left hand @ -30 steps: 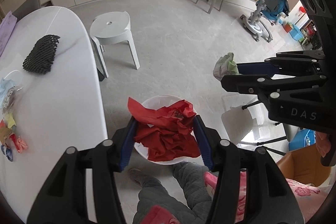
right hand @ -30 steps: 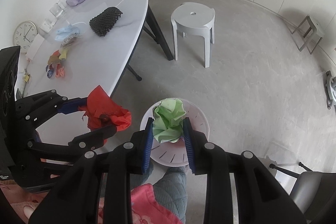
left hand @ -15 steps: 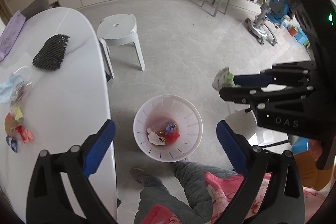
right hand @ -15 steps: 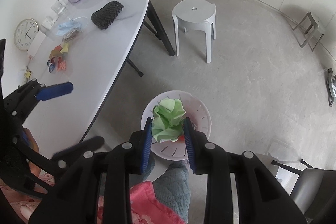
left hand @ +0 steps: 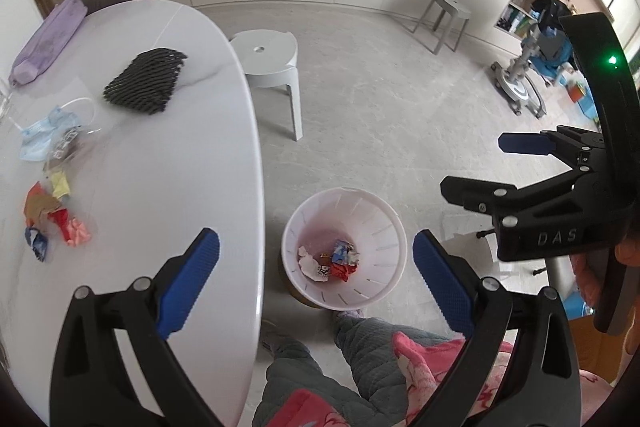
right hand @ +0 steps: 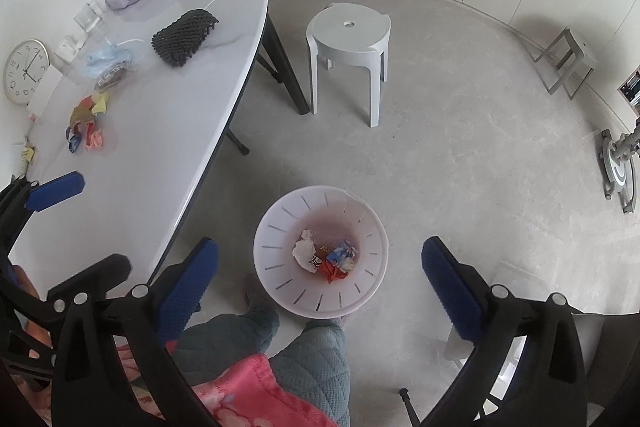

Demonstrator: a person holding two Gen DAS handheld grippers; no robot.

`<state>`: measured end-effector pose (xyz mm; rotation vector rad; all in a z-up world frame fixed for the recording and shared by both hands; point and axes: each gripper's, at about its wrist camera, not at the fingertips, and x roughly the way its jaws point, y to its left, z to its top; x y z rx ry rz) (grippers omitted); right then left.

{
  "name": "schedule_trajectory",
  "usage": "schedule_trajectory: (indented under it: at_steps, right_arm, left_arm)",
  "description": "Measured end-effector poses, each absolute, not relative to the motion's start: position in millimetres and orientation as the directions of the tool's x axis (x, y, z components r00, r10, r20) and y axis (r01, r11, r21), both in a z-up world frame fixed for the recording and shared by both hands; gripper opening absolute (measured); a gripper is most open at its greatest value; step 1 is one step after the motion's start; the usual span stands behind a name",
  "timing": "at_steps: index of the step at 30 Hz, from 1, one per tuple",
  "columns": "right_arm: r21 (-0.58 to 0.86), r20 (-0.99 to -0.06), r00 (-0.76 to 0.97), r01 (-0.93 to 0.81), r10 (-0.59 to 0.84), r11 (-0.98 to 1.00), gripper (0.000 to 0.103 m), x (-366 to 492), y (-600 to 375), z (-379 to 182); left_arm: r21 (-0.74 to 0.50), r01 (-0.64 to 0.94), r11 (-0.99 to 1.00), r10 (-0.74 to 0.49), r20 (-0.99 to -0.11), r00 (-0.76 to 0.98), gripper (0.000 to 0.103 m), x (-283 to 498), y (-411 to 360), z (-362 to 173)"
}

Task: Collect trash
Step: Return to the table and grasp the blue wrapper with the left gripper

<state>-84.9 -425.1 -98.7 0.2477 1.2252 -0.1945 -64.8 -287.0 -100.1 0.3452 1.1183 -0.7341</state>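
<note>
Room: grey stone floor, cream cupboards with drawers, a white oval table at the left.
Left wrist view, bin: a white bin stood on the floor just beside the table's edge, with crumpled wrappers at its bottom.
Left wrist view, left gripper: the left gripper hung above the bin, jaws spread wide after just opening, nothing between them.
Left wrist view, table: more scraps, a face mask and a black mesh pad lay on the table, well apart from the bin.
Right wrist view, right gripper: the right gripper was over the bin, jaws just opened wide and empty.
Right wrist view, stool: a white stool stood beyond the bin.
Right wrist view, person: quilted grey trouser legs were just beside the bin.
</note>
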Motion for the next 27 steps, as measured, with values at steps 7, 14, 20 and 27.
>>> schedule_trajectory:
  at_steps: [7,14,20,27]
  right_arm:
    - [0.072,-0.943,0.331,0.27,-0.022,0.96,0.101,-65,-416,-97]
    - [0.078,-0.94,0.342,0.241,-0.01,0.967,0.101,-32,-398,-98]
    - [0.094,-0.931,0.365,0.187,0.019,0.978,0.101,7,-372,-93]
    - [0.128,-0.92,0.382,0.092,0.084,0.987,0.101,60,-332,-84]
  left_arm:
    - [-0.094,0.632,0.769,-0.336,-0.901,0.275,0.093,-47,-256,-101]
    - [-0.107,0.456,0.884,-0.273,-0.909,0.315,0.093,1,-194,-113]
    - [-0.071,0.263,0.962,-0.172,-0.907,0.385,0.093,48,-123,-121]
    - [0.039,0.191,0.981,-0.056,-0.882,0.468,0.093,84,-45,-140]
